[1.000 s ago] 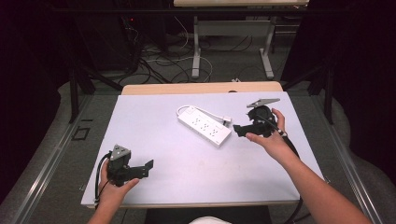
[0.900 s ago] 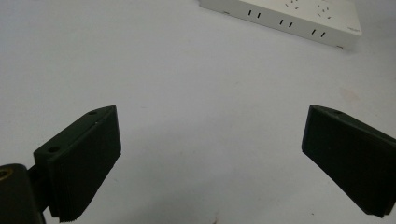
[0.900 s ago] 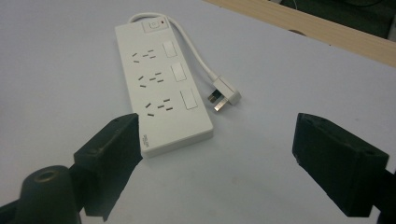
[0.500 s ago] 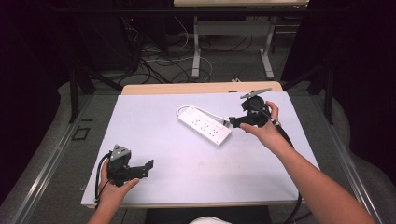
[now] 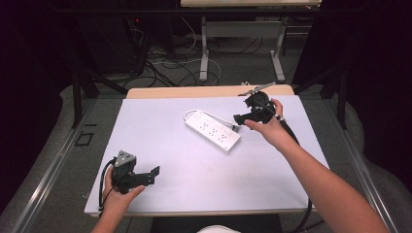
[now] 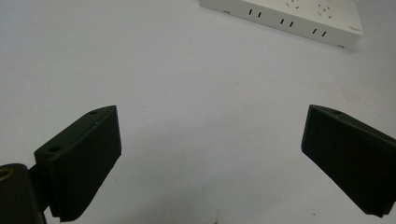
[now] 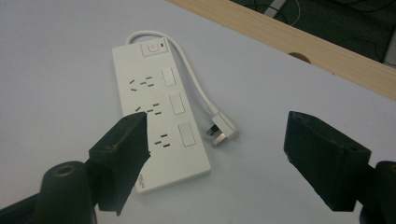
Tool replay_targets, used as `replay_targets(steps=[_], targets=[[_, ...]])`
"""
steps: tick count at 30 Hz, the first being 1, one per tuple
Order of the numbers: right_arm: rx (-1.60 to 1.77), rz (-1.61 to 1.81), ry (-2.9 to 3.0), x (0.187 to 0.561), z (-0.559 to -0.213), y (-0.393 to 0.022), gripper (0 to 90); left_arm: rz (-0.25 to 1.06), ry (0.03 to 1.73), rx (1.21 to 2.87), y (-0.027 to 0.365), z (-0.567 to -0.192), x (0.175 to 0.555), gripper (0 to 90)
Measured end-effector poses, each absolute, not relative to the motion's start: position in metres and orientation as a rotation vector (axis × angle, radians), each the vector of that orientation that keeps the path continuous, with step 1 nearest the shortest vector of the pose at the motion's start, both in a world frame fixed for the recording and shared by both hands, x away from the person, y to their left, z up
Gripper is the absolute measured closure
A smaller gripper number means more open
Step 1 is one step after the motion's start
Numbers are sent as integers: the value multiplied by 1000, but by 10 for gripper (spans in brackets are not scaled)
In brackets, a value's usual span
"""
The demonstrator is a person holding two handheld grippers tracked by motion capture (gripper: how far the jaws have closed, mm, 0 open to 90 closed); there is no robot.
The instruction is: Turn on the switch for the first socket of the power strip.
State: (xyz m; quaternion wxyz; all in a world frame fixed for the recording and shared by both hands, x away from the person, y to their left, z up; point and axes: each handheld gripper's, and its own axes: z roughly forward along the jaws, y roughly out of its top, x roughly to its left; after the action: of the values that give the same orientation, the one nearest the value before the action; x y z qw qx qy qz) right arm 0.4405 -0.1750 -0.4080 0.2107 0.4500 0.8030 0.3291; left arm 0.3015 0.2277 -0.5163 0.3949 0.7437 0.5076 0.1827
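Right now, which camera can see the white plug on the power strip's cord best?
The right gripper view: the plug lies close and sharp beside the power strip, prongs visible. In the high view it is a tiny speck by the right gripper. The left gripper view catches just the strip's edge.

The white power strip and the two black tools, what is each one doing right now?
White plastic power strip: flat on the table, sockets empty.
White plug on its cord: unplugged, lying beside the strip.
Left black tool: open, holding nothing.
Right black tool: open, holding nothing, above the plug.
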Motion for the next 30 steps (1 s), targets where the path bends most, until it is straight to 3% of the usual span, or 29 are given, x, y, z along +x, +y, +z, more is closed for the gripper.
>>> replay_targets(steps=[14, 30], targets=[[1253, 888, 2255, 457, -402, -159, 256, 472, 1296, 1871, 228, -517, 302, 54], [1254, 878, 2278, 474, -412, -146, 390, 458, 1295, 1881, 229, -517, 302, 57]])
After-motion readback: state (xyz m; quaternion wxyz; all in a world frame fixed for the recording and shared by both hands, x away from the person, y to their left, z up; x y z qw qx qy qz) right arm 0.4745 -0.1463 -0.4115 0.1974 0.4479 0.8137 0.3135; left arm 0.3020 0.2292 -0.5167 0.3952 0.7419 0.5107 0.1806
